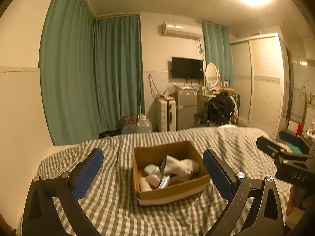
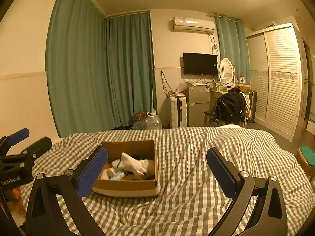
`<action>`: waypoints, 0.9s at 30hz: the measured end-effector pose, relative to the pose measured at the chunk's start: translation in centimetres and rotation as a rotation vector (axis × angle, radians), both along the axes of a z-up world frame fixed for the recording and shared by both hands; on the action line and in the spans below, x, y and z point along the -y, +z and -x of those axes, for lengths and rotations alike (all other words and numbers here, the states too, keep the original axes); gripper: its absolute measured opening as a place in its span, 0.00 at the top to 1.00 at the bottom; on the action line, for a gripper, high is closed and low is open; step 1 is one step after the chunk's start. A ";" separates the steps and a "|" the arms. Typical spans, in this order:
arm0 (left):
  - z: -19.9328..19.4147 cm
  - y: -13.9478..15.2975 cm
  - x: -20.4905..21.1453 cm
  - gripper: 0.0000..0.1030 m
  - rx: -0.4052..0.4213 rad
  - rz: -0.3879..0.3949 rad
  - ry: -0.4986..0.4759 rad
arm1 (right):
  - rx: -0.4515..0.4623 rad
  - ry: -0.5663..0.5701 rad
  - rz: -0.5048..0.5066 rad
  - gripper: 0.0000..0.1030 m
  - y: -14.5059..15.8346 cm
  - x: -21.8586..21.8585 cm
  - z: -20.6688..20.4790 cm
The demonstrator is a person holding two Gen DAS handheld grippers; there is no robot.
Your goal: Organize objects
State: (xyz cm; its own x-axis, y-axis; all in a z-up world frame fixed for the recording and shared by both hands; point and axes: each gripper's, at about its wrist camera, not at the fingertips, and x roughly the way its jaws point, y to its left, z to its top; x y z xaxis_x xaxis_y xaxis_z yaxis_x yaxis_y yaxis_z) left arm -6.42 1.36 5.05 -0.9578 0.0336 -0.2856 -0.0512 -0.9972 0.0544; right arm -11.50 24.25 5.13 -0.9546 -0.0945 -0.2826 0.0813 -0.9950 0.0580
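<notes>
The cardboard box (image 1: 170, 189) sits low and centre in the left wrist view, on the grey checked bedspread (image 1: 110, 206), and left of centre in the right wrist view, partly behind that gripper's left blue pad. The left gripper (image 1: 152, 174) has its fingers spread wide on either side of the box and grips nothing; the right gripper (image 2: 156, 174) is equally wide apart and empty, over bare bedspread just right of the box. Inside the box lies a loose jumble: a white sock (image 1: 180, 165) draped across the top, a small rounded white case (image 1: 150, 169), and a bluish-white packet (image 1: 164, 181) lower down (what lies under them I cannot make out). The sock looks soft and light, likely to sag, so pinching a bunched fold near its middle seems best. The case looks smooth and possibly slippery, better taken across its narrow sides. The box's thin walls would likely flex if squeezed.
</notes>
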 end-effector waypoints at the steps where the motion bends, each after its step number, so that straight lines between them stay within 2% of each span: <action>1: 0.1 -0.5 0.0 0.00 0.008 -0.001 0.008 | 0.004 -0.001 -0.003 0.02 -0.3 0.1 0.0; 7: 0.5 -1.7 -0.1 0.00 0.044 -0.001 0.011 | 0.003 -0.004 -0.046 0.02 -1.5 0.8 0.3; 27: 0.3 -1.6 0.3 0.00 0.041 -0.007 0.022 | 0.011 -0.002 -0.050 0.02 -2.2 1.5 0.3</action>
